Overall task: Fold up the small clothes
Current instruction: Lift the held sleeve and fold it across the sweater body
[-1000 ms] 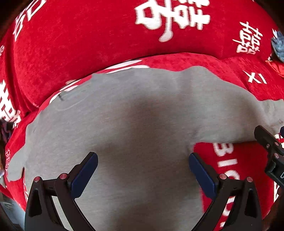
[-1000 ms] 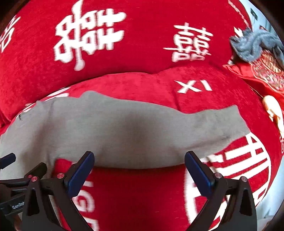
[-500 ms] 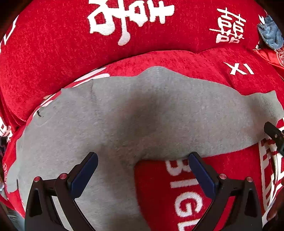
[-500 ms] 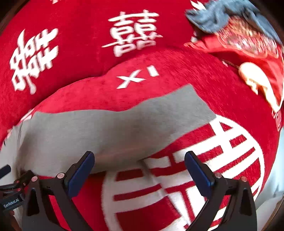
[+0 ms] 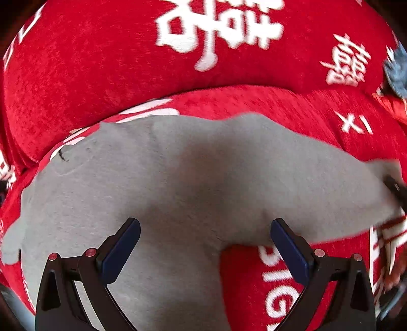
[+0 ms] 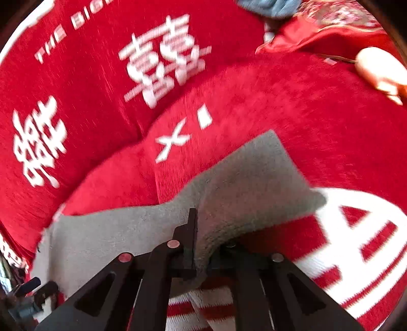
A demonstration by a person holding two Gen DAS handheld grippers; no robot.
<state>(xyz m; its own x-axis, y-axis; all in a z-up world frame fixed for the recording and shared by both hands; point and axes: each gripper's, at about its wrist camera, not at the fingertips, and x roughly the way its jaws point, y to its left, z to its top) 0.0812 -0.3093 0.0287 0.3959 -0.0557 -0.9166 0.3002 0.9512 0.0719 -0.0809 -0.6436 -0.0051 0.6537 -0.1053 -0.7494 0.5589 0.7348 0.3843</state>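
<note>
A small grey garment (image 5: 193, 183) lies spread on a red sofa cover with white characters (image 5: 101, 71). My left gripper (image 5: 204, 244) is open, its blue pads hovering over the garment's middle near the crotch. In the right wrist view the garment's grey leg (image 6: 249, 183) runs up to the right. My right gripper (image 6: 201, 244) is shut on the lower edge of that leg, and the cloth bunches between the jaws. The right gripper shows as a dark blur at the far right edge of the left wrist view (image 5: 396, 191).
A red sofa backrest (image 6: 76, 89) rises behind the seat. A blue-grey cloth (image 6: 269, 7) and a red patterned garment (image 6: 330, 25) lie at the back right. A pale rounded object (image 6: 381, 68) sits at the right edge.
My right gripper has moved in onto the grey leg and shut on its lower edge. My left gripper has shifted back left over the garment's middle and stays open.
</note>
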